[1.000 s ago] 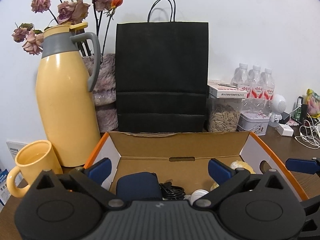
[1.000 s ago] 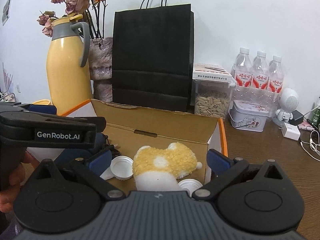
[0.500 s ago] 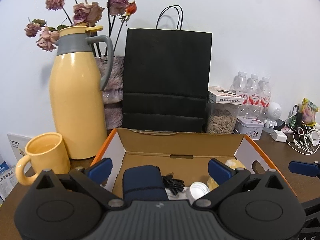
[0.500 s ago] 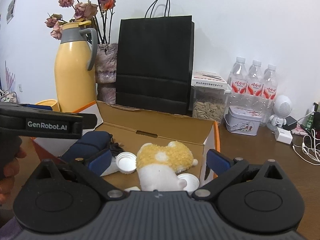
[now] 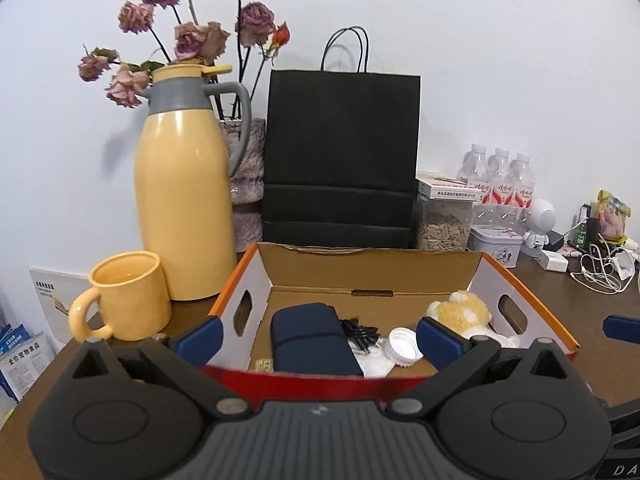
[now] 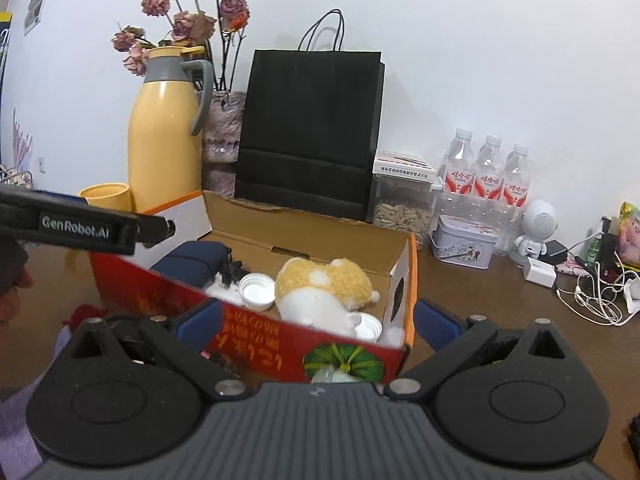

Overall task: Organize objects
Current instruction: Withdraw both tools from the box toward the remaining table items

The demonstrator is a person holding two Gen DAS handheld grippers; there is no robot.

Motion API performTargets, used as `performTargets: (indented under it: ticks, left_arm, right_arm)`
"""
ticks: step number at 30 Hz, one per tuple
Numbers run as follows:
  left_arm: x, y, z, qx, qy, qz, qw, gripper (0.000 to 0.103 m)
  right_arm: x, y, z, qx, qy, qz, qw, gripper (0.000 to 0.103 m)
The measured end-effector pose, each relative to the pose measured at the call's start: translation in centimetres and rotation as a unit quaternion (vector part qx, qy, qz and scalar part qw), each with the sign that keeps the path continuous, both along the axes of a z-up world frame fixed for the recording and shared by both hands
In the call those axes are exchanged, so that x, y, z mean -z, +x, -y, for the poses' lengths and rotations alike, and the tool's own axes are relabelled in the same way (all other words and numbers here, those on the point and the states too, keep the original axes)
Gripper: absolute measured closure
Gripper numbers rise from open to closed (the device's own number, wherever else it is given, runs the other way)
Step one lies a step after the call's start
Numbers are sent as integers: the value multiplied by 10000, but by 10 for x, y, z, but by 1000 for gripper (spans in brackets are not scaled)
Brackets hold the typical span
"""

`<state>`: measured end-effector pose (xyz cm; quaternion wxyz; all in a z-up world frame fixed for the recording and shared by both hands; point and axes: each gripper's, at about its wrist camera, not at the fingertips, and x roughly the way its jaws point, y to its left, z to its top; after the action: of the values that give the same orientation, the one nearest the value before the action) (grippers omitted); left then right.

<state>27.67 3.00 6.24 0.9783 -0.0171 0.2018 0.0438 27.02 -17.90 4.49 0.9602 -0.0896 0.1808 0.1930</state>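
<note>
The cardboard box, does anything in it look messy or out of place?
Slightly. In the cardboard box the plush toy lies tipped over among loose white bottle caps and a tangled black cable; nothing looks spilled or damaged.

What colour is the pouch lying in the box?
Dark navy blue. The pouch shows best in the left wrist view, lying left of the white cap.

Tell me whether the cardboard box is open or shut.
Open. The cardboard box has no lid over it, so the navy pouch, white bottle cap and yellow plush toy inside show from above.
</note>
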Motion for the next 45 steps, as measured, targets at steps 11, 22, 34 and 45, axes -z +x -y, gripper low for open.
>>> performTargets:
  ticks: [11,22,34,45]
  left_arm:
    - [29,-51,9,105,180,-216,9995,0]
    - [45,-87,3,91,9,-619,9980,0]
    - [72,-97,23,413,368,-1338,9895,0]
    - [81,-102,9,397,50,-1472,9883,0]
  right_arm:
    - [25,-46,18,89,-49,-146,9998,0]
    - [41,-80,31,128,-133,-357,9992,0]
    - [47,-96,41,57,65,-795,9968,0]
    - [53,-85,44,185,73,-1167,9930,0]
